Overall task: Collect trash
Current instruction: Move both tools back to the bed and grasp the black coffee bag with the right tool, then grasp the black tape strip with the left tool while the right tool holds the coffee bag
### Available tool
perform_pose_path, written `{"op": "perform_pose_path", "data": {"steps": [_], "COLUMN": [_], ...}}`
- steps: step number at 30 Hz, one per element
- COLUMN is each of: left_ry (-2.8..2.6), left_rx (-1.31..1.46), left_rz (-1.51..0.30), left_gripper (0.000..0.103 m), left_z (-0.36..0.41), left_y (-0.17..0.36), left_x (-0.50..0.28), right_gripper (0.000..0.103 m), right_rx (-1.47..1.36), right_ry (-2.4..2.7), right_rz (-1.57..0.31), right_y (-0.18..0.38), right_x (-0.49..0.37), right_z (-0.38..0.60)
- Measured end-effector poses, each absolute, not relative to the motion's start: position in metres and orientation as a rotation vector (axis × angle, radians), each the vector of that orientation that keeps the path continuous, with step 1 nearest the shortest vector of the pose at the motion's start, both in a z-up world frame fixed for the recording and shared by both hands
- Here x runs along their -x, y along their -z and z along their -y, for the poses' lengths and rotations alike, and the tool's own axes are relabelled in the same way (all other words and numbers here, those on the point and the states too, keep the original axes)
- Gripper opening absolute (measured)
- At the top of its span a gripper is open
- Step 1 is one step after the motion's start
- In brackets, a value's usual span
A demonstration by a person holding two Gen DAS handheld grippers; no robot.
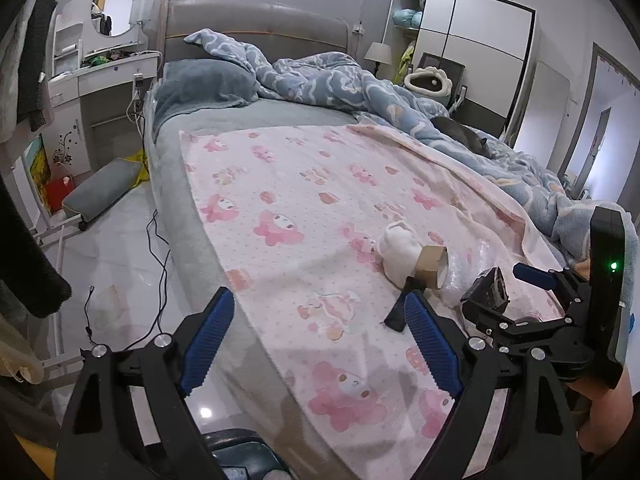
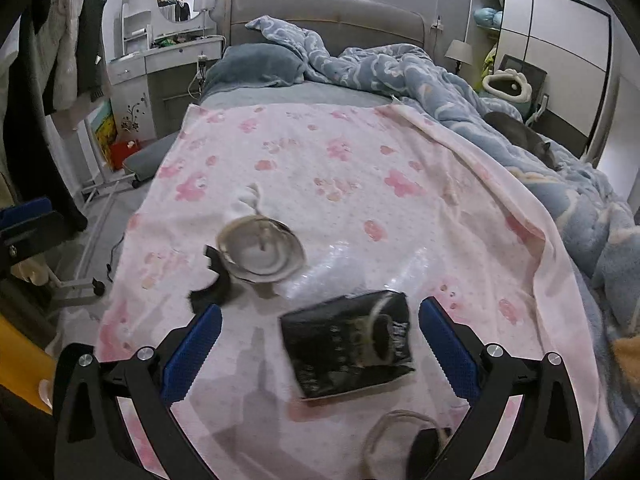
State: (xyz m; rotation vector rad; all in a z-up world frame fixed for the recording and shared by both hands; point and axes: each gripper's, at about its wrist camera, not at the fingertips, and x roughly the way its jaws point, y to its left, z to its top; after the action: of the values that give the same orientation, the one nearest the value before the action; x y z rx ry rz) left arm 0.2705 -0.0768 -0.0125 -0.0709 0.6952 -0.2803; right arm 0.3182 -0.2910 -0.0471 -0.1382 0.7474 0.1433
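Note:
Trash lies on the pink patterned sheet [image 2: 340,152] of the bed. A black foil packet [image 2: 348,344] lies between the open jaws of my right gripper [image 2: 320,320], not touched. Beyond it are a brown tape roll [image 2: 260,252], a crumpled white tissue [image 2: 246,204], a black scrap [image 2: 212,280] and clear bubble wrap [image 2: 360,268]. A ring-shaped object [image 2: 400,440] lies near the bottom edge. In the left wrist view my left gripper [image 1: 320,304] is open and empty over the bed's left edge, with the tape roll [image 1: 430,266], tissue [image 1: 396,250] and right gripper [image 1: 532,280] ahead to its right.
A blue rumpled duvet [image 2: 460,92] and a dark cat [image 2: 520,136] lie on the bed's right side. A white dresser [image 1: 100,80], grey stool [image 1: 100,192] and loose cables [image 1: 156,280] are on the tiled floor at left. A wardrobe [image 1: 472,48] stands at back right.

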Motion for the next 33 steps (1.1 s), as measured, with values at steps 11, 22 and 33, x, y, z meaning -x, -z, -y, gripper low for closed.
{"op": "perform_pose_path", "data": {"steps": [11, 22, 33], "left_ry": [0.324, 0.430, 0.444], "left_rx": [0.041, 0.027, 0.034], "left_rz": [-0.736, -0.842, -0.850], "left_gripper": [0.089, 0.084, 0.069], "left_z": [0.107, 0.143, 0.156], "left_y": [0.028, 0.064, 0.076], "left_x": [-0.288, -0.307, -0.327], "right_gripper": [0.099, 0.075, 0.075], "right_rx": [0.120, 0.124, 0.011], "right_ry": [-0.188, -0.261, -0.343], "right_rz": [-0.870, -0.876, -0.810], "right_y": [0.070, 0.066, 0.046], "right_x": [-0.330, -0.328, -0.321], "right_z": [0.307, 0.316, 0.344]}}
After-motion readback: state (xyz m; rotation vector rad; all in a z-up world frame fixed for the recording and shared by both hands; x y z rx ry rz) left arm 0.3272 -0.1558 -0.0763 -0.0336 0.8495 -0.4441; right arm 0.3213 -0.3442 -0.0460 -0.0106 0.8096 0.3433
